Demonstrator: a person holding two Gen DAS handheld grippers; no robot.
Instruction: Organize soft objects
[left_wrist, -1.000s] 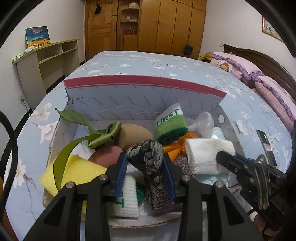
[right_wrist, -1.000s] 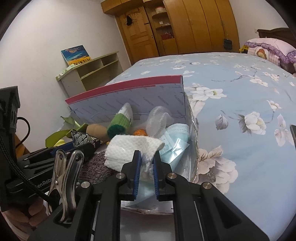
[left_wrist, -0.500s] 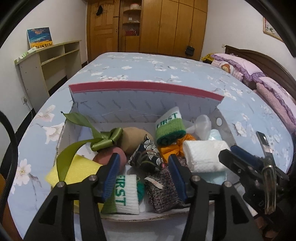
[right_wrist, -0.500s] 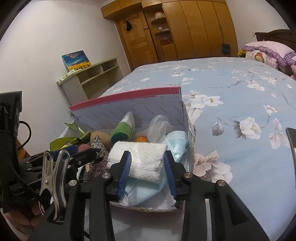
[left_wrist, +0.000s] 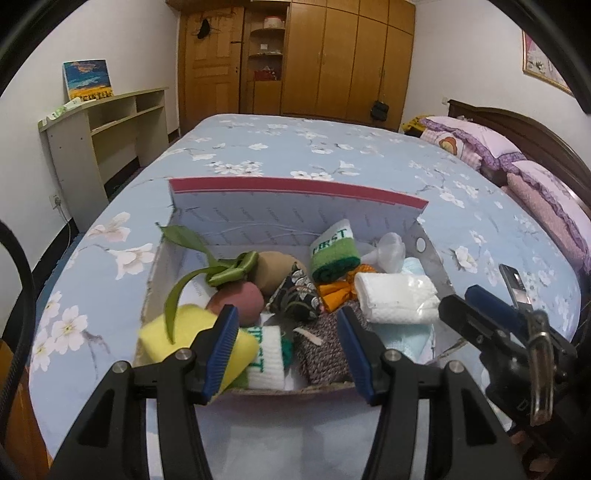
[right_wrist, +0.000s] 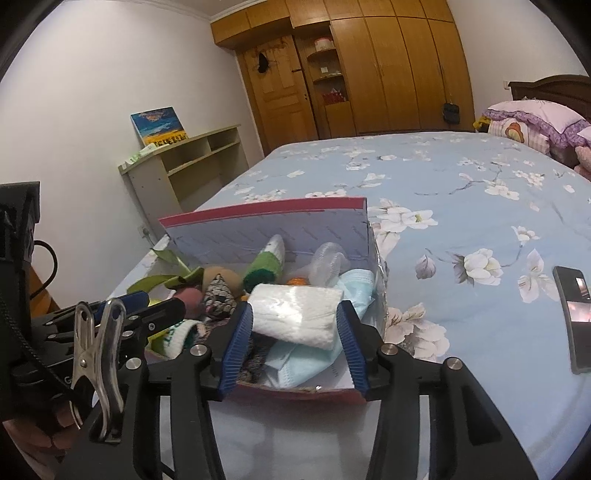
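An open cardboard box (left_wrist: 295, 218) with a red-edged flap sits on the bed and holds several soft things: a dark patterned pouch (left_wrist: 297, 297), a white rolled towel (left_wrist: 397, 299), a yellow sponge (left_wrist: 173, 338), green-and-white rolled socks (left_wrist: 334, 251), a green ribbon (left_wrist: 231, 269) and a blue face mask (right_wrist: 306, 363). My left gripper (left_wrist: 288, 349) is open and empty, just before the box's near edge. My right gripper (right_wrist: 293, 345) is open; its fingers flank the white towel (right_wrist: 295, 315), which rests in the box.
A phone (right_wrist: 574, 315) lies on the floral bedspread right of the box. Pillows (left_wrist: 476, 142) are at the headboard on the right. A shelf unit (left_wrist: 99, 136) stands left of the bed and wooden wardrobes (left_wrist: 332, 59) fill the far wall.
My left gripper let go of the dark patterned pouch, opened and pulled back. My right gripper opened off the white towel and also drew back a little.
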